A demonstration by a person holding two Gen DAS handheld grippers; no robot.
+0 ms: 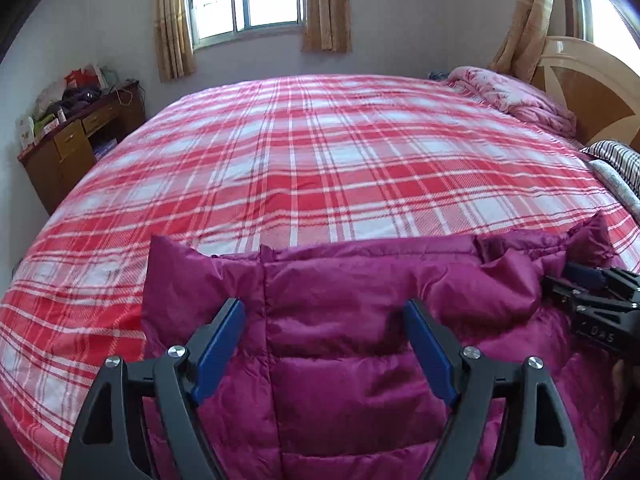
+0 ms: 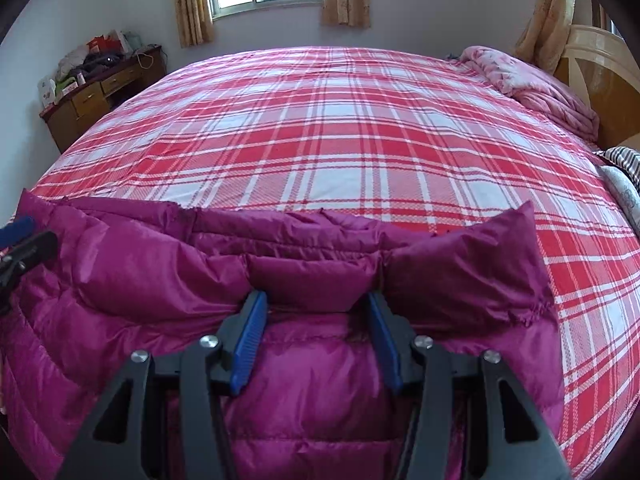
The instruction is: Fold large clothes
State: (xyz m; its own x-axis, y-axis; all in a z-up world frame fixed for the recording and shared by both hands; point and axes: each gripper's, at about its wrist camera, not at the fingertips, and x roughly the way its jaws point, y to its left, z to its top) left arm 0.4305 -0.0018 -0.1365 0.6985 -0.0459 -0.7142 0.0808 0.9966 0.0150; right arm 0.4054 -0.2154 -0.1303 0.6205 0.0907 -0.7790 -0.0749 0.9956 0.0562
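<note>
Two hand-held grippers are working over a magenta quilted puffer jacket [image 2: 312, 380] that is lying across the near edge of a bed with a red-and-white plaid sheet [image 1: 320, 160]. The right hand-held gripper [image 2: 316, 312] is standing half open with a puffy fold of the jacket's far edge pinched between its blue pads [image 2: 250, 340], which appear to be pressing on the fabric. The left hand-held gripper [image 1: 324, 324] is gaping wide just above the jacket, nothing between its blue pads [image 1: 218, 348], the fabric lying below and ahead of it. I am judging that the fold wants a second grip: the left one should be dropping onto the raised corner just ahead and to its left, taking a thick bite so the slippery shell is not sliding out. Both should then be travelling level and together, keeping the edge straight.
</note>
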